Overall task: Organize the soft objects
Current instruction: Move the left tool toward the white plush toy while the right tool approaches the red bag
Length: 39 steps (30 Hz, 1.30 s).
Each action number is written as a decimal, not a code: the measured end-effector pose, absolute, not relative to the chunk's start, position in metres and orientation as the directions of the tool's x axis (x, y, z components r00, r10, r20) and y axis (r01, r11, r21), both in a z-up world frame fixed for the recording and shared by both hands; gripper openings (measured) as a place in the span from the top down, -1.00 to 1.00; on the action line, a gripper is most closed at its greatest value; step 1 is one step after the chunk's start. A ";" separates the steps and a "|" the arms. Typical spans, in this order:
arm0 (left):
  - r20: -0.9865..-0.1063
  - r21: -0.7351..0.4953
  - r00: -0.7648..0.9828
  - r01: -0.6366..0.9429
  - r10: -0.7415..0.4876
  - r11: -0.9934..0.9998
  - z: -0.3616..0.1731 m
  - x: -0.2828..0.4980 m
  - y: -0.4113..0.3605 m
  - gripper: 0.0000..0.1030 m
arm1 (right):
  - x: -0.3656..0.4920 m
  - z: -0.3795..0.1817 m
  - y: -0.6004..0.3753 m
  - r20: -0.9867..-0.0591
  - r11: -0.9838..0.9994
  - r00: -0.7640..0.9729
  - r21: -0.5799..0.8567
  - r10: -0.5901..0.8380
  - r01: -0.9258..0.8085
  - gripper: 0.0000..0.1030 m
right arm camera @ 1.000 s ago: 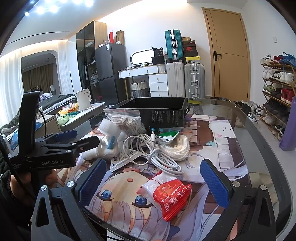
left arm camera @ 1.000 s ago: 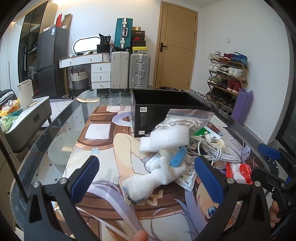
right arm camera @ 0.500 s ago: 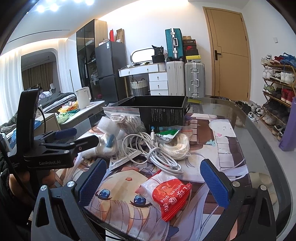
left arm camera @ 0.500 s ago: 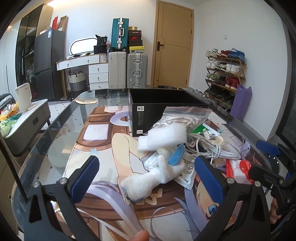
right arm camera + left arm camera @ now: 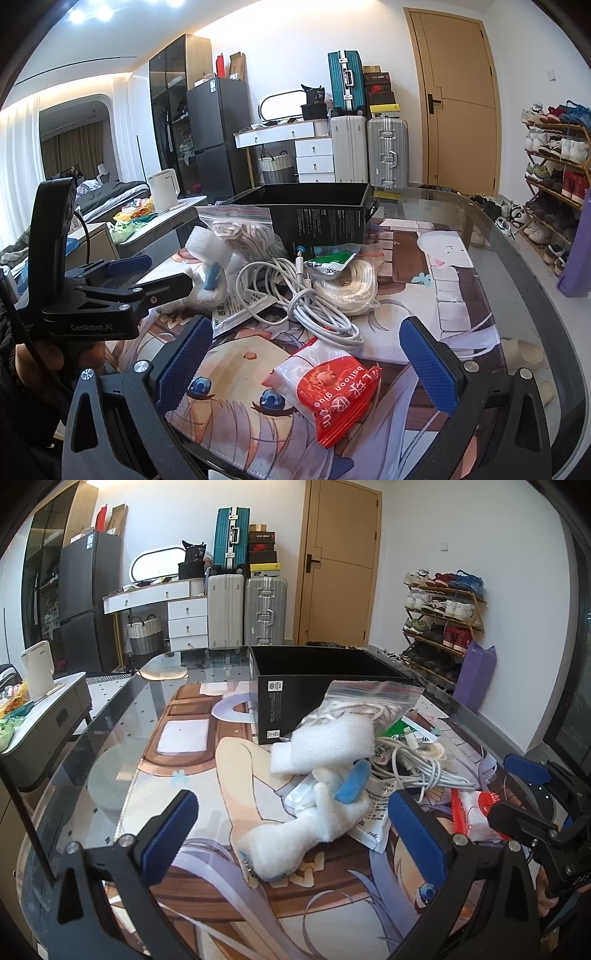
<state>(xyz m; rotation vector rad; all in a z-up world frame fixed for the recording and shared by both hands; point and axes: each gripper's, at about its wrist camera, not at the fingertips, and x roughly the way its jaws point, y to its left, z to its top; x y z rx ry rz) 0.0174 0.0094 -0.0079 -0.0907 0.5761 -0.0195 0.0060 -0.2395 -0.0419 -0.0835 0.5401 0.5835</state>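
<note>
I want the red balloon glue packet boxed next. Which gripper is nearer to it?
Right. The right gripper is open directly around the red balloon glue packet; the left gripper faces the white plush, packet off to its right.

Fuzzy cloth plush toy (image 5: 314, 827), porous white foam block (image 5: 321, 744) — glossy plastic balloon glue packet (image 5: 332, 387) on printed fabric mat (image 5: 461, 295), over glass table (image 5: 517, 266).

Plush toy (image 5: 207, 284) behind left tool (image 5: 155, 277)
</note>
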 end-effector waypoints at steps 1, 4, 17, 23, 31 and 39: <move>-0.542 -0.089 0.839 -0.006 -0.043 0.996 -0.008 0.017 0.009 -1.00 | 0.007 -0.043 -0.240 -0.512 0.836 0.698 0.077 0.501 -0.544 -0.99; -0.545 -0.080 0.837 -0.008 -0.037 0.997 -0.007 0.018 0.008 -1.00 | 0.010 -0.045 -0.239 -0.520 0.836 0.692 0.084 0.501 -0.542 -0.99; -0.554 -0.075 0.832 -0.014 -0.030 0.997 -0.012 0.021 0.010 -1.00 | 0.018 -0.051 -0.238 -0.539 0.844 0.687 0.086 0.486 -0.530 -0.99; -0.550 -0.074 0.835 -0.011 -0.032 0.997 -0.012 0.022 0.008 -1.00 | 0.018 -0.051 -0.238 -0.542 0.841 0.684 0.087 0.489 -0.533 -0.99; -0.548 -0.072 0.836 -0.005 -0.035 0.997 -0.013 0.020 0.007 -1.00 | 0.017 -0.054 -0.234 -0.559 0.840 0.674 0.081 0.484 -0.536 -0.99; -0.557 -0.069 0.830 -0.007 -0.033 0.998 -0.014 0.020 0.007 -1.00 | 0.019 -0.058 -0.233 -0.585 0.844 0.660 0.081 0.471 -0.530 -0.99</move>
